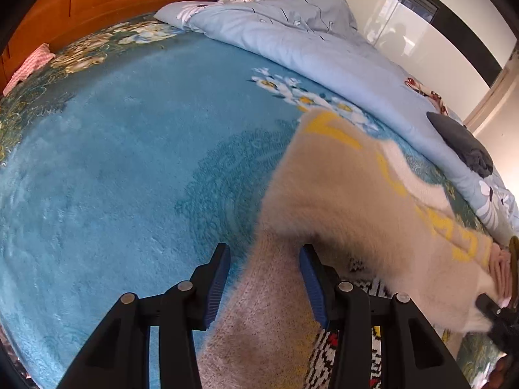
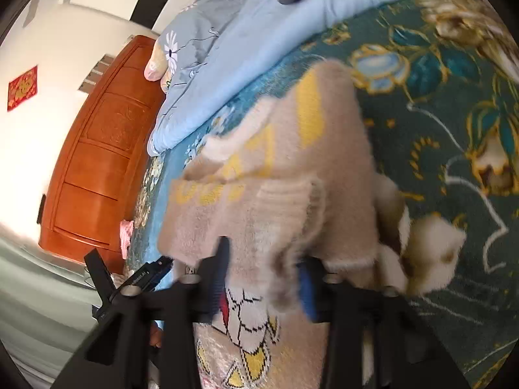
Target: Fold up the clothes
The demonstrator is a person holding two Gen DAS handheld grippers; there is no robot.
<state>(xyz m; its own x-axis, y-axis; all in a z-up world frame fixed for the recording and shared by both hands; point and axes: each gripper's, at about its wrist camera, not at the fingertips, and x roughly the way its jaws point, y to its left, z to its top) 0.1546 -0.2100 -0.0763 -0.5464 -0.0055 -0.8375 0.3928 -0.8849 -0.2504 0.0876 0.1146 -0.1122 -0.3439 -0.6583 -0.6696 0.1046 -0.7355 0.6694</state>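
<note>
A fuzzy beige sweater (image 1: 350, 194) with yellow letters and a cartoon pattern lies on the blue bed blanket (image 1: 129, 162), partly folded. My left gripper (image 1: 264, 259) is open, its blue-padded fingers straddling a beige sleeve or edge of the sweater without pinching it. In the right wrist view the sweater (image 2: 292, 168) fills the centre, blurred by motion. My right gripper (image 2: 262, 259) is open, with the sweater's fuzzy fabric lying between its fingers. The right gripper also shows at the lower right of the left wrist view (image 1: 496, 314).
A light blue floral duvet (image 1: 292, 39) is bunched along the far side of the bed, with a dark grey garment (image 1: 464, 144) on it. A wooden headboard (image 1: 97, 3) stands at the back. A pink cloth (image 1: 30, 64) lies near the headboard.
</note>
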